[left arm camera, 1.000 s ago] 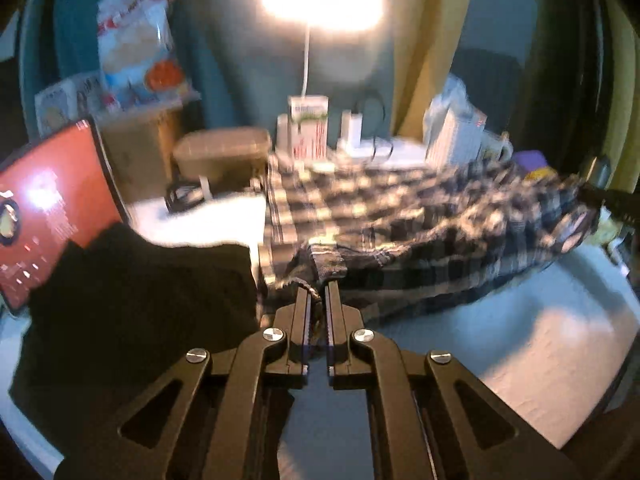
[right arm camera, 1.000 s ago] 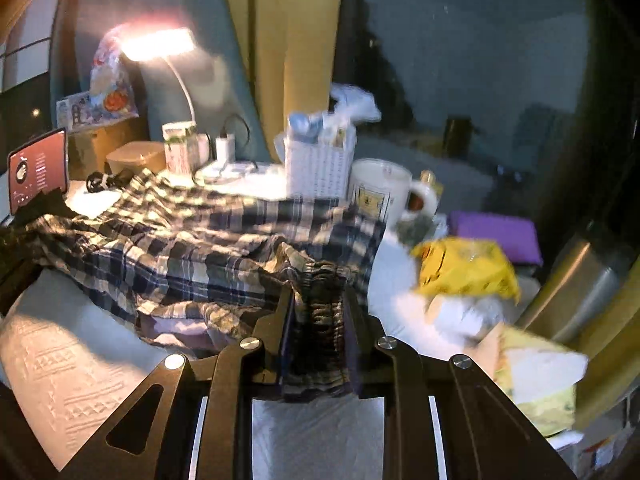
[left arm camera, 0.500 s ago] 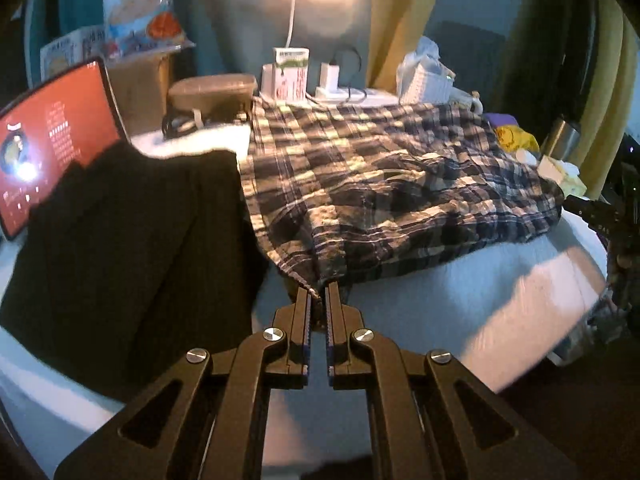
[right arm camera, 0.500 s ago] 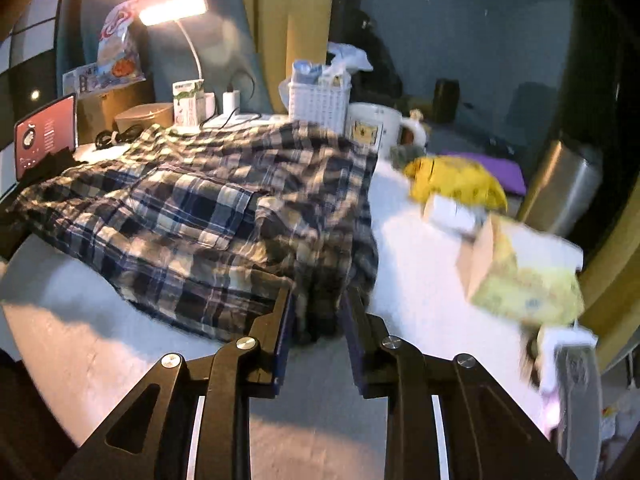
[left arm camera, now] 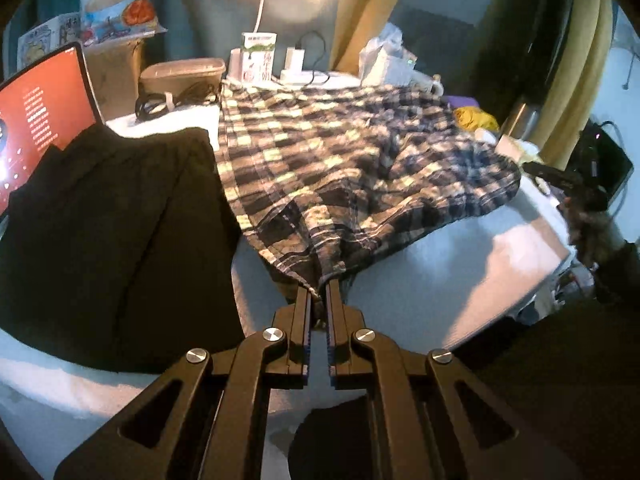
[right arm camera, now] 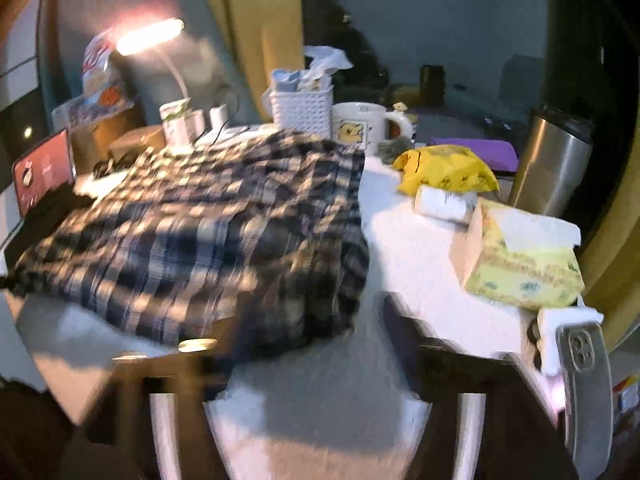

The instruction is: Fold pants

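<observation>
The plaid pants (left arm camera: 340,160) lie spread on the white cloth-covered table (left arm camera: 460,280). My left gripper (left arm camera: 319,292) is shut on the near corner of the pants at the table's front. In the right wrist view the pants (right arm camera: 200,224) lie blurred across the left and middle. My right gripper (right arm camera: 316,332) is open, its fingers spread wide and blurred, just behind the near right corner of the pants and apart from the cloth. The right gripper also shows at the far right of the left wrist view (left arm camera: 560,178).
A black garment (left arm camera: 104,216) lies left of the pants, by a red tablet screen (left arm camera: 36,120). At the back stand a lamp, carton, brown box (left arm camera: 180,76) and white basket (right arm camera: 302,110). On the right are a mug (right arm camera: 358,124), yellow bag (right arm camera: 444,170), steel tumbler (right arm camera: 552,160), tissue box (right arm camera: 520,260) and phone (right arm camera: 584,380).
My right gripper opened and let go of the pants, drawing back from them. My left gripper still holds its corner, pulled slightly toward the table's front. The pants now lie flatter.
</observation>
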`<action>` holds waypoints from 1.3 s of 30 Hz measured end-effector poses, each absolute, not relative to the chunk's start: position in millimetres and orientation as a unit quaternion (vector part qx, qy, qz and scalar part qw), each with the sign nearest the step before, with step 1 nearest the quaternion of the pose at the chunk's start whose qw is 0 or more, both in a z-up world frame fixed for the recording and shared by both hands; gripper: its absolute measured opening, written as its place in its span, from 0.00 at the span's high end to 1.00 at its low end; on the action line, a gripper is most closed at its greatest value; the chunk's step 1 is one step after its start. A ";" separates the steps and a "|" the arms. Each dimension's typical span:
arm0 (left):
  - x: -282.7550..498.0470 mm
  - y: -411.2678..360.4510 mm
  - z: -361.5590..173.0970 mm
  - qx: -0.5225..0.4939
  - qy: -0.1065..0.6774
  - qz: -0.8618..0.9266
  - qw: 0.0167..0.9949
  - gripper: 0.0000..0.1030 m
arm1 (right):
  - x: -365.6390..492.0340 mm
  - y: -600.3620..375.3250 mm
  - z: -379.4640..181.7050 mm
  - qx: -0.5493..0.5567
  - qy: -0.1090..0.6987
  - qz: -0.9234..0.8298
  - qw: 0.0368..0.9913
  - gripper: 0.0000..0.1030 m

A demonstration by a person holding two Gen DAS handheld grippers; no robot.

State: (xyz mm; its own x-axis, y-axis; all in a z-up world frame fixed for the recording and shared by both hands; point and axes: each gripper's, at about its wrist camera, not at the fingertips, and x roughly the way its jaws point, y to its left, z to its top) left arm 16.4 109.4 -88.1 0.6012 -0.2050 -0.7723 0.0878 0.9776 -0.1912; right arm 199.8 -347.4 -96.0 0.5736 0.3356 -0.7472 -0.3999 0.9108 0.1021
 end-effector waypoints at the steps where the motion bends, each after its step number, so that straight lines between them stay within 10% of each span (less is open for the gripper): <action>1: 17.2 110.3 -86.9 -0.066 0.435 -0.080 0.894 0.95 | 205.8 -345.4 -97.4 -0.034 0.417 0.215 0.883 0.26; 4: 23.5 108.9 -91.2 -0.052 0.434 -0.070 0.897 0.95 | 219.4 -337.0 -110.3 -0.029 0.438 0.227 0.869 0.38; 5: 25.4 106.2 -93.1 -0.042 0.433 -0.067 0.898 0.95 | 220.9 -333.3 -115.2 -0.034 0.447 0.229 0.864 0.73; 6: 27.6 103.0 -94.3 -0.033 0.430 -0.064 0.900 0.95 | 220.9 -330.8 -118.2 -0.042 0.453 0.225 0.862 0.80; 19: 1.1 105.6 -28.6 -0.073 0.400 -0.103 0.908 0.95 | 183.6 -327.6 -17.5 -0.134 0.369 0.203 0.897 0.81; 33: -9.4 101.2 -104.5 -0.070 0.551 -0.083 0.827 0.91 | 176.9 -350.0 -119.8 -0.134 0.493 0.166 0.844 0.81; 36: -9.4 129.9 -92.0 -0.061 0.537 -0.027 0.841 0.77 | 175.4 -356.9 -121.2 -0.120 0.493 0.158 0.847 0.81; 39: 3.5 152.9 -74.6 -0.054 0.499 0.029 0.864 0.29 | 174.0 -362.3 -119.3 -0.108 0.492 0.151 0.850 0.80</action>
State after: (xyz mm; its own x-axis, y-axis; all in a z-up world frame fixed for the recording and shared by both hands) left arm 3.5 152.9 -74.6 0.4997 -0.0032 -0.8662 -0.1044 0.9925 -0.0639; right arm 174.0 -362.3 -119.3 0.4697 0.1504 -0.8700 -0.3635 0.9309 -0.0354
